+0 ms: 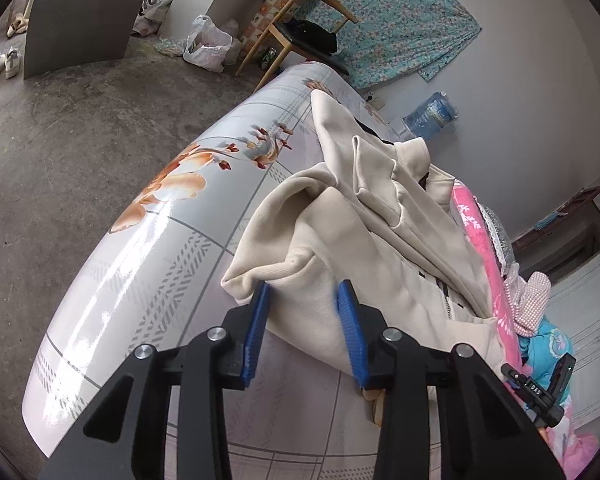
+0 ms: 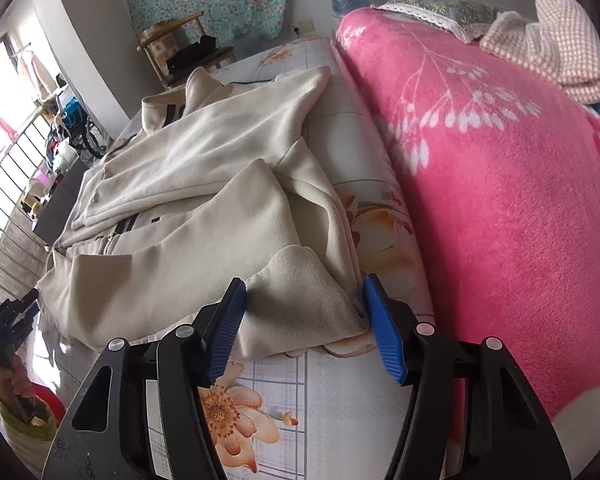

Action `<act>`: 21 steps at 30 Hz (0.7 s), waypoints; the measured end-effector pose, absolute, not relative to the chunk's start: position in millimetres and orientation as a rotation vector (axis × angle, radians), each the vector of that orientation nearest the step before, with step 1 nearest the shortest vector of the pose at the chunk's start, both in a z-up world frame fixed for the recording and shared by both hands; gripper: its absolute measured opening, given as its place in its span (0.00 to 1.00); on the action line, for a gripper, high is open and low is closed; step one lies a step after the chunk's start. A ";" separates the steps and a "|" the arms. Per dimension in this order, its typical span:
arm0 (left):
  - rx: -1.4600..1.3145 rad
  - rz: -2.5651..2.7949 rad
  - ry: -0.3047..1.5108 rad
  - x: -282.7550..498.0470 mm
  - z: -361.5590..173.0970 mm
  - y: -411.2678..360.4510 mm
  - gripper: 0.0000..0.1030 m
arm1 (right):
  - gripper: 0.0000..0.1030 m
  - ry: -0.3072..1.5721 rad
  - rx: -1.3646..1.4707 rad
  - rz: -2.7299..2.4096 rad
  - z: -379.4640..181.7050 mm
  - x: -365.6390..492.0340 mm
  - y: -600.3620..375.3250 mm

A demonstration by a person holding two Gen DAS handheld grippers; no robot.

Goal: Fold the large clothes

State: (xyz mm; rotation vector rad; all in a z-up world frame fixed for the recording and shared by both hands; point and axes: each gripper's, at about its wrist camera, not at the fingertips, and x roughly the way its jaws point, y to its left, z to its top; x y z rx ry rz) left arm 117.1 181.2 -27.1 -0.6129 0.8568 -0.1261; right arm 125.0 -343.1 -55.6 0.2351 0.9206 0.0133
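Lying rumpled, cream zip jacket point(image 2: 204, 184) between spread jaws.

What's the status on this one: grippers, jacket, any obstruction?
Left gripper open, fingers straddling hem. Right gripper open around hem corner. Beige jacket rumpled on floral mat. Pink blanket alongside.

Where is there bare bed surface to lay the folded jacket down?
Bare floral sheet runs between the cream jacket and the floor-side bed edge; more lies in front of the right gripper, short of the hem. It is crowded along the pink blanket, leaving only a narrow strip.
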 end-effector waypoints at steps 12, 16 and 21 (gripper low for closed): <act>-0.339 -0.071 0.775 105.6 -0.9 155.1 0.04 | 0.13 0.904 0.038 -0.019 -41.2 125.0 -318.3; -0.374 -0.127 0.751 90.0 24.0 164.9 0.02 | 0.12 0.866 0.115 0.024 -17.2 109.5 -325.6; -0.436 -0.163 0.757 57.7 47.0 182.4 0.02 | 0.12 0.879 0.165 0.087 -4.2 76.6 -328.2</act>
